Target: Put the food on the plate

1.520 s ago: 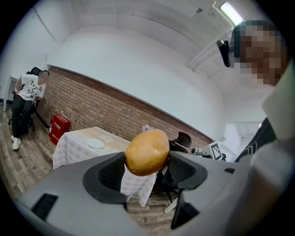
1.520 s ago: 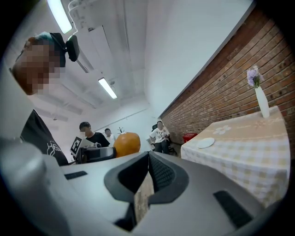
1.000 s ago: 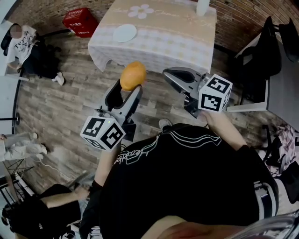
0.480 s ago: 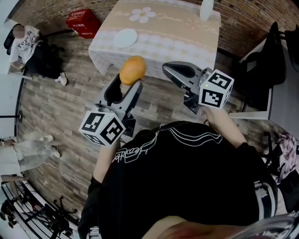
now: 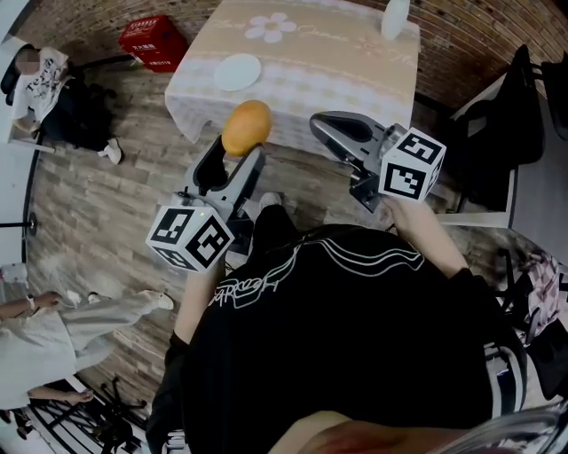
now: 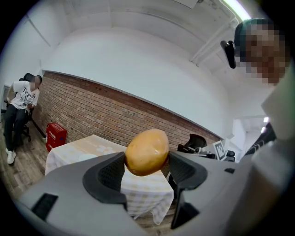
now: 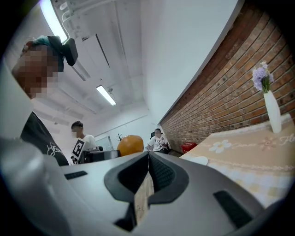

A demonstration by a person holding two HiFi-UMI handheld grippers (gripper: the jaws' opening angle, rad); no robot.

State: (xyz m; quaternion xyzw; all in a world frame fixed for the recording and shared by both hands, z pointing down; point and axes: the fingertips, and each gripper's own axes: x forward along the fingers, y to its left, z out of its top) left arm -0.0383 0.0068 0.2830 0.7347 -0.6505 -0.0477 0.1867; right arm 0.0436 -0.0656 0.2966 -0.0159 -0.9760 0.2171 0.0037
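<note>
Here we see the plank floor [image 5: 115,186] run bare from our feet to the near hem of the clothed table [image 5: 355,62], with a red crate [image 5: 149,40] off its left corner. The tabletop is mostly open, a vase [image 5: 395,18] standing at the far right edge. Our left gripper [image 5: 240,149] is clamped on the food [image 5: 247,127], held in the air short of the table. Our right gripper [image 5: 321,124] hangs beside it with its jaws pressed together on nothing. The plate [image 5: 238,72] sits near the table's left front corner, back from the hem.

Half a second ago the food showed just below the hem; now it overlaps it.

In the left gripper view the egg-shaped food [image 6: 146,152] leans its long axis slightly up to the right.
</note>
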